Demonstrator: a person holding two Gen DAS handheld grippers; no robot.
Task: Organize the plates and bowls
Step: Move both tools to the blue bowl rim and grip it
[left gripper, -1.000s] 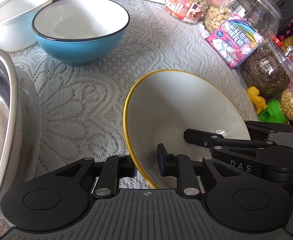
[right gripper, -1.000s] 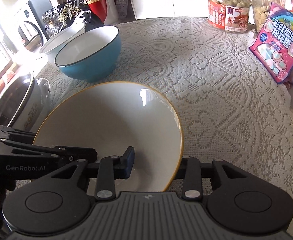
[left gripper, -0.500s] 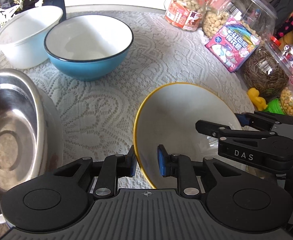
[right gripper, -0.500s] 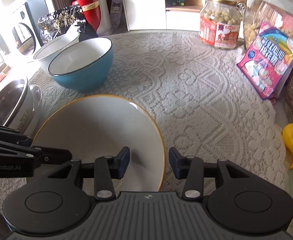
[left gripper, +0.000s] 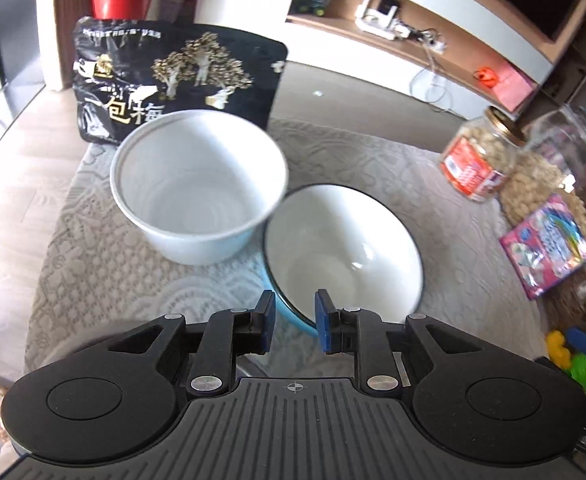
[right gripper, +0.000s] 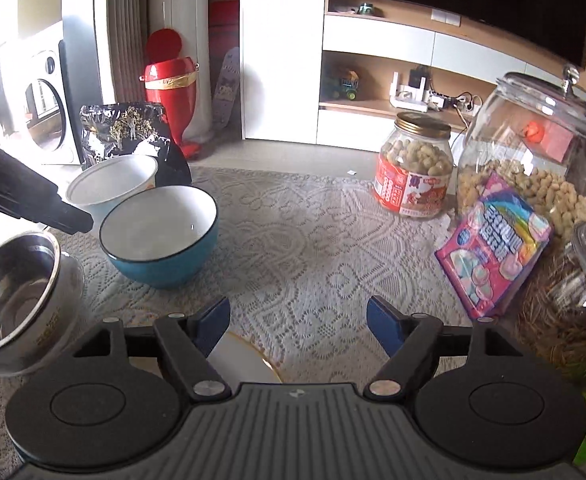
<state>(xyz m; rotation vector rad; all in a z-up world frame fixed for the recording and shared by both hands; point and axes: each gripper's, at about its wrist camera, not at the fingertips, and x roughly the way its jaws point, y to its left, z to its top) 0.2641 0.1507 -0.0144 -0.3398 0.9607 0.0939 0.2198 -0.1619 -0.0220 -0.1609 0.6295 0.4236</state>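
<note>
- Left hand-held gripper (left gripper: 293,326) stood narrowly parted, its pads straddling the near rim of the blue bowl (left gripper: 343,256); whether the pads were pressing on the rim could not be told, and a gap showed on both sides.
- White tub (left gripper: 199,188) sat just ahead and to the left of that gripper, its wall touching or nearly touching the blue bowl's far-left rim.
- Right hand-held gripper (right gripper: 297,326) was spread wide and carried nothing. The yellow-rimmed bowl (right gripper: 249,360) lay directly under it on the lace-covered surface (right gripper: 325,248), mostly hidden by the gripper body.
- Steel pot (right gripper: 13,300) stood to the right gripper's left, near the blue bowl.
- Risk: a pinch on a thin, glossy rim at one point is likely to slip or let the bowl swing when lifted.
- Risk: if the bowl were dragged or tipped toward the tub, it could knock the tub, which looked light, into the black bag (left gripper: 173,80) behind.
- Risk: the lace could snag the bowl's foot and pull the cloth.
- Risk: the jar (right gripper: 413,168) and candy pack (right gripper: 493,252) stood ahead and right of the right gripper; a wide swing could strike them.
- The left view was blurred, so contact could not be judged well.
</note>
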